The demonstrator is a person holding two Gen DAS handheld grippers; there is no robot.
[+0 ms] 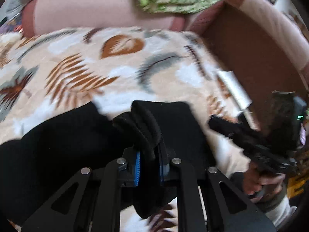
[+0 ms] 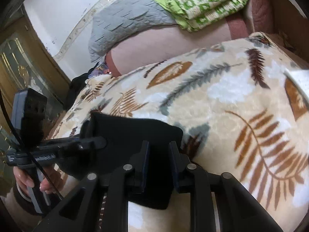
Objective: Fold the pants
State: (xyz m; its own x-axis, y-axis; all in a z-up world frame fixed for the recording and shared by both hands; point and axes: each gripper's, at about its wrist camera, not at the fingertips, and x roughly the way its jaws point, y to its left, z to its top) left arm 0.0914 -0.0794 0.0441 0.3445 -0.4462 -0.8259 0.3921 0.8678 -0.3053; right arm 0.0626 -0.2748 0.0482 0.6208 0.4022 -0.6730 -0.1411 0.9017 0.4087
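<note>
The black pants [image 1: 63,141] lie on a leaf-patterned blanket [image 1: 115,61]. My left gripper [image 1: 149,160] is shut on a bunched fold of the black pants, with fabric rising between its blue pads. My right gripper [image 2: 159,160] is shut on the pants [image 2: 135,131] too, with black cloth filling the gap between its fingers. The right gripper also shows at the right of the left wrist view [image 1: 222,124], and the left gripper shows at the left of the right wrist view [image 2: 92,142], both at the pants' edge.
A pink bolster pillow [image 1: 92,9], a grey quilt [image 2: 127,21] and a green patterned quilt [image 2: 202,2] lie at the far side of the bed. A brown wooden bed frame [image 1: 251,48] runs along the right. A wooden glass-door cabinet [image 2: 23,61] stands left.
</note>
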